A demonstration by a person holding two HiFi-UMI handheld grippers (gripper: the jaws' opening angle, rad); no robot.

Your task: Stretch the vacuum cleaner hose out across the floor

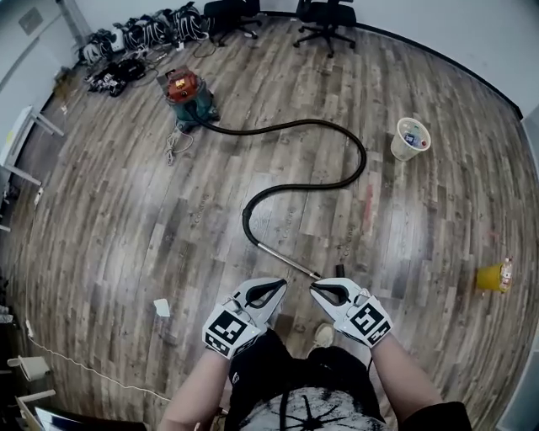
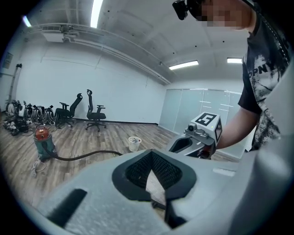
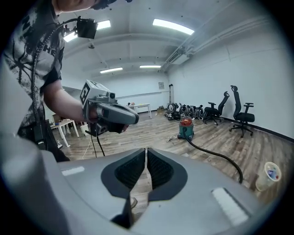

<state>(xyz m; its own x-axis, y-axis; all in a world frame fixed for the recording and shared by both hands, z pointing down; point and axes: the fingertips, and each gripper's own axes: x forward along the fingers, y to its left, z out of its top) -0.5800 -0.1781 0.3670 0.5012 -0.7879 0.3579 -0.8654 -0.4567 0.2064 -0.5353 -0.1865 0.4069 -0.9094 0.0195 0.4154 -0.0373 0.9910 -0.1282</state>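
Observation:
A red-topped teal vacuum cleaner [image 1: 187,91] stands far back on the wood floor. Its black hose [image 1: 341,130] runs right, loops back in an S and joins a metal wand [image 1: 286,259] that ends by my right gripper. Both grippers hang side by side in front of the person's body, above the floor. My left gripper [image 1: 274,290] is shut and holds nothing. Beside it, my right gripper [image 1: 324,290] is shut and empty too, just above the wand's end. The left gripper view shows the vacuum [image 2: 42,142] and hose [image 2: 87,155]; the right gripper view shows the vacuum [image 3: 185,127] and hose [image 3: 216,155].
A white cup [image 1: 410,138] stands right of the hose loop, and a yellow object [image 1: 490,277] lies at the far right. Office chairs [image 1: 327,18] and a pile of gear [image 1: 139,38] line the back wall. A white scrap [image 1: 162,307] and a white table [image 1: 21,143] are on the left.

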